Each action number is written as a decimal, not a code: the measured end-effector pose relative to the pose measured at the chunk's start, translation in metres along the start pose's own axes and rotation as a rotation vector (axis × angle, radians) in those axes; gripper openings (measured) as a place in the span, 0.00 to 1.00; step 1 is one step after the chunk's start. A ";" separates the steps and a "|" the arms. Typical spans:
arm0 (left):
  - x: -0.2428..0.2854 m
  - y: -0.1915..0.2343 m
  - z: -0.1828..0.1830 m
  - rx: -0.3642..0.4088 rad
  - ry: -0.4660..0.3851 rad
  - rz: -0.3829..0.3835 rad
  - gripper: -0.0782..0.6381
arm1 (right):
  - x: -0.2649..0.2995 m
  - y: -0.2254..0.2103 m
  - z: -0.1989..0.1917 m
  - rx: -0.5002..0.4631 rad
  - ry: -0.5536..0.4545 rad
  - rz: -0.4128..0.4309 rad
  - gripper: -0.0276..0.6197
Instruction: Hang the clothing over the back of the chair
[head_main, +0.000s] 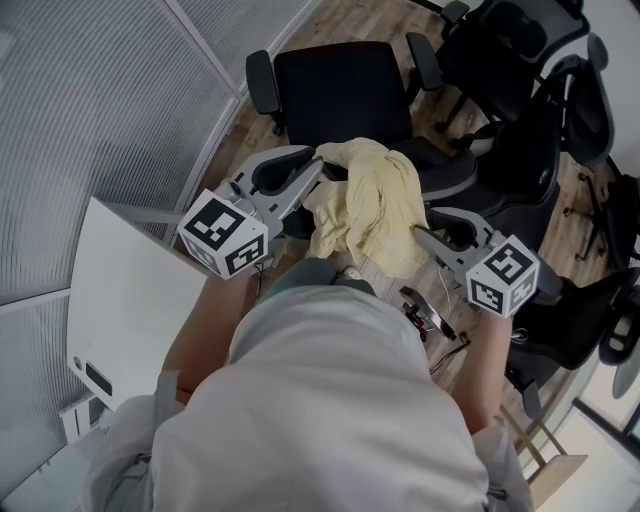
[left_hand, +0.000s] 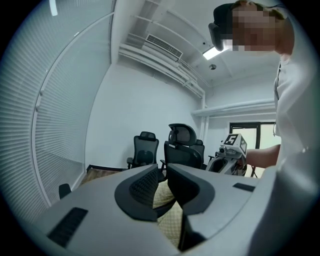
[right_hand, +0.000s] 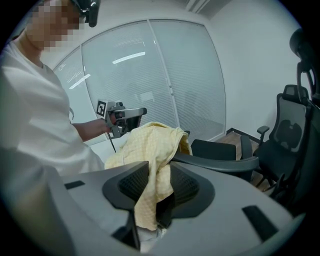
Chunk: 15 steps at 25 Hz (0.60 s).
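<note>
Since clothing (head_main: 370, 200) looks limp, light, pinch an edge | left tongs (head_main: 318, 166) clenched on it | right tongs (head_main: 424, 237) released, it drapes between

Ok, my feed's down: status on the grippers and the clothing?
Left gripper shut on yellow garment. Right gripper open, garment hanging between its jaws. Garment bunched at chair back. Nothing blocking.

My left gripper (head_main: 318, 168) & right gripper (head_main: 425, 235): matt grey plastic shells, black ribbed pads (right_hand: 134, 182). Clothing (head_main: 365, 200): soft pale-yellow cloth, waffle weave, crumpled. Chair (head_main: 340, 85): matt black fabric seat, smooth plastic armrests. Floor (head_main: 370, 25): wood-look planks.
</note>
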<state>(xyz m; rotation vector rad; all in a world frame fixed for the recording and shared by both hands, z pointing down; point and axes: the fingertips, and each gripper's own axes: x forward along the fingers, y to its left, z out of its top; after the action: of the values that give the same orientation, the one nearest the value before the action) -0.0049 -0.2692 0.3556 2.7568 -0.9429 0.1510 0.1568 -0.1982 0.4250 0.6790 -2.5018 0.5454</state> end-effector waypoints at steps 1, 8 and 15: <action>0.000 0.001 0.002 0.005 -0.007 0.005 0.20 | -0.003 -0.002 0.002 -0.007 -0.005 -0.013 0.24; 0.004 0.009 0.002 0.073 0.029 0.060 0.16 | -0.013 -0.011 0.014 -0.024 -0.041 -0.045 0.24; 0.006 0.010 0.006 0.069 0.015 0.055 0.16 | -0.015 -0.013 0.014 -0.030 -0.014 -0.037 0.24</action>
<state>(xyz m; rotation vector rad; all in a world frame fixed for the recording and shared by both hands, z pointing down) -0.0062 -0.2822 0.3524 2.7888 -1.0288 0.2172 0.1707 -0.2095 0.4088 0.7184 -2.5006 0.4897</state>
